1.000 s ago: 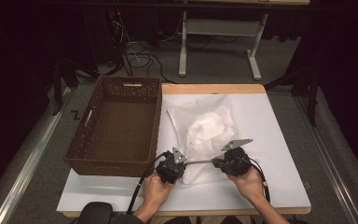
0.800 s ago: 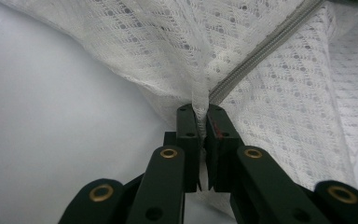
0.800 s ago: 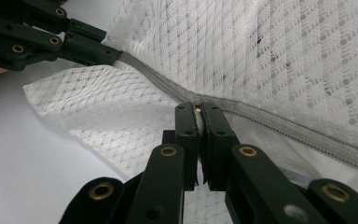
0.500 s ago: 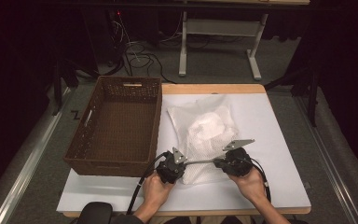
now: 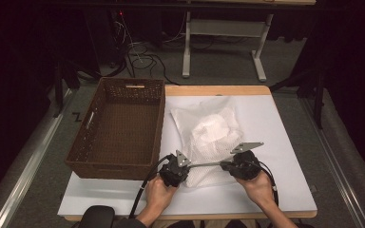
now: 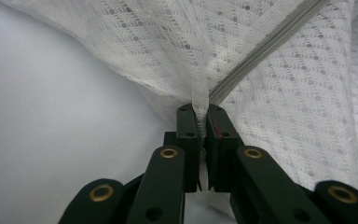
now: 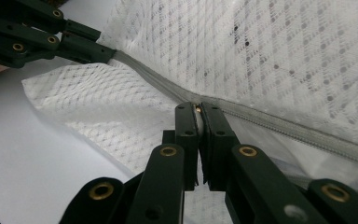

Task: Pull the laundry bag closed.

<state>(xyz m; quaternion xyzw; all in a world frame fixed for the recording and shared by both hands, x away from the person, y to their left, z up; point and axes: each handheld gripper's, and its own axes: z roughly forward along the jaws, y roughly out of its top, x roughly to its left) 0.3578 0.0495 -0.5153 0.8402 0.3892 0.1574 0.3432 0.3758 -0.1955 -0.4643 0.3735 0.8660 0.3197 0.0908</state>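
A white mesh bag (image 5: 209,130) with something white inside lies on the white table cover (image 5: 275,123). Its grey zipper (image 5: 206,165) runs along the near edge, stretched between my two grippers. My left gripper (image 5: 189,167) is shut on the mesh fabric (image 6: 261,70), pinching a fold of it where the zipper (image 6: 261,49) ends, its jaw tips (image 6: 200,109) pressed together. My right gripper (image 5: 224,165) is shut on the zipper (image 7: 284,128), with a small brass piece of the pull (image 7: 198,108) showing between its closed tips. The left gripper (image 7: 107,53) also appears at the upper left of the right gripper view.
A brown wicker basket (image 5: 160,118) with nothing in it stands on the left part of the table, close beside the bag. The person's hands (image 5: 259,187) hold both grippers near the table's front edge. Bare white cover lies right of the bag.
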